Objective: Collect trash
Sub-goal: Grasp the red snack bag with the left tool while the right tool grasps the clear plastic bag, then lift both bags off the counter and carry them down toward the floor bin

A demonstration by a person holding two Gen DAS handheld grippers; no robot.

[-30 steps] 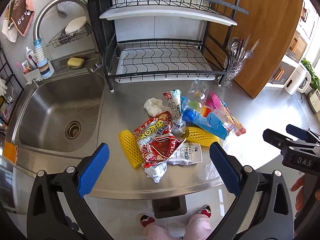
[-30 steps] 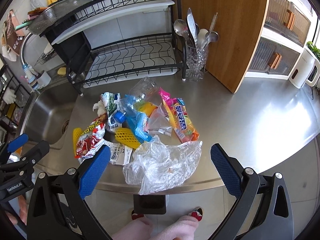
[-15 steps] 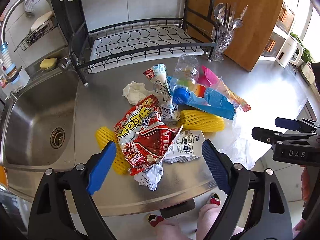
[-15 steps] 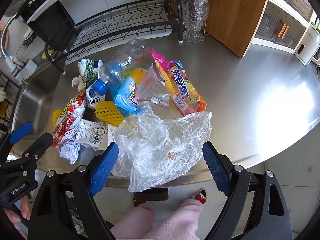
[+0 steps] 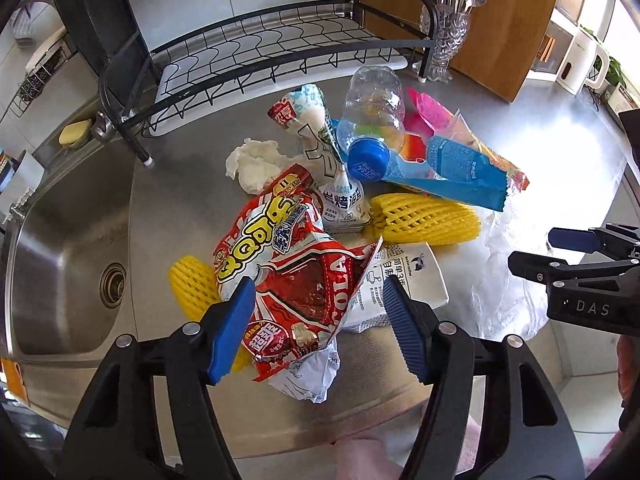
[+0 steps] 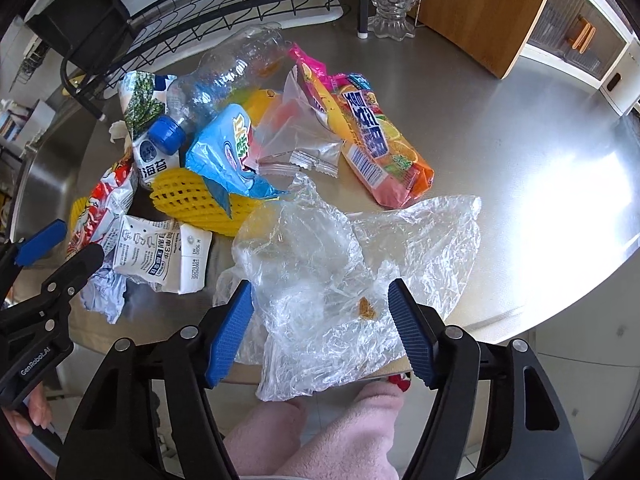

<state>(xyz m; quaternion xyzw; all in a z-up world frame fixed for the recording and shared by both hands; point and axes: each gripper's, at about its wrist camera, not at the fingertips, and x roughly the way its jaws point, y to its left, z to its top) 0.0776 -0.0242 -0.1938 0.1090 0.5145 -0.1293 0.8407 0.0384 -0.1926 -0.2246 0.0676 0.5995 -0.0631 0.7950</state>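
Between closing left gripper [image 5: 316,328] fingers: red snack bag [image 5: 304,292].

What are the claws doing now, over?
Left claw closing around red snack bag, not gripping. Right claw closing around clear plastic bag, not gripping. Nothing blocking.

The bench [image 6: 520,152] is brushed steel with a glossy glare. A crinkled clear plastic bag [image 6: 360,264] lies lower centre. The red snack wrapper [image 5: 304,280] is shiny foil; the yellow sleeve [image 5: 424,220] is foam mesh.
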